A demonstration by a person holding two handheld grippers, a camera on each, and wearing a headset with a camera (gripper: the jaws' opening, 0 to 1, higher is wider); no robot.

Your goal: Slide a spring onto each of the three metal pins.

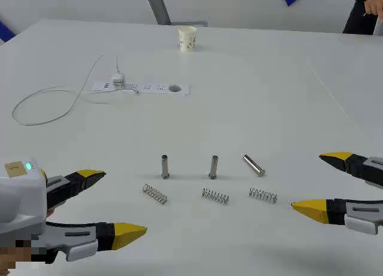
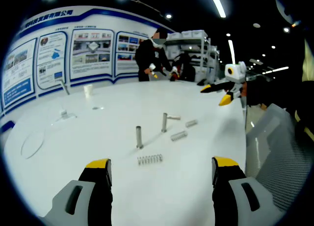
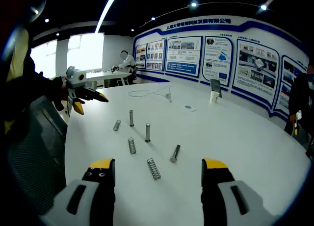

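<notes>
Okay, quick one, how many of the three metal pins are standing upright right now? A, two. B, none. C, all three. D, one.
A: in the head view the left pin and the middle pin stand on end, while the right pin lies on its side on the table.

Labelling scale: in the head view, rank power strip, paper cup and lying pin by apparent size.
power strip
paper cup
lying pin
Cup and pin are close in length; the cup sits farther off.
</notes>
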